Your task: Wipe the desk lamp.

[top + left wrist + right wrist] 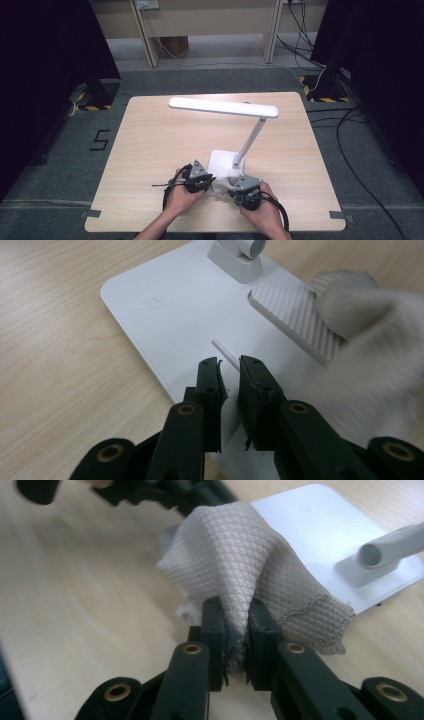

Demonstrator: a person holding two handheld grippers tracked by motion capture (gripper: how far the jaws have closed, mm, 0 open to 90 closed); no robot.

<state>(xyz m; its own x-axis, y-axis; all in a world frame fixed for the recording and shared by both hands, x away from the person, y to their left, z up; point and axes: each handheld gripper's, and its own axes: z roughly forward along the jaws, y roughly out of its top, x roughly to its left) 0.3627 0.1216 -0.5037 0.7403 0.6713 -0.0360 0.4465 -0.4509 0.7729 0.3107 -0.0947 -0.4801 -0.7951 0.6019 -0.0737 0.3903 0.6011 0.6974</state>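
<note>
A white desk lamp stands on the wooden table (150, 145), its flat base (221, 161) near the front edge and its long head (222, 107) over the middle. My left gripper (206, 183) hovers at the base's near left corner. Its jaws (230, 371) are almost together over the base (165, 315), and a thin white stick (221, 348) runs in between them. My right gripper (236, 196) is shut on a beige textured cloth (245, 555), which drapes onto the base's near edge (320, 525). The same cloth (370, 340) covers part of a ribbed white panel (292, 312).
The lamp arm (252, 137) rises to the right from a hinge (245, 255) at the back of the base. A touch symbol (152, 303) marks the base. Bare table lies left and right of the lamp. Cables and dark stands sit on the floor beyond the table.
</note>
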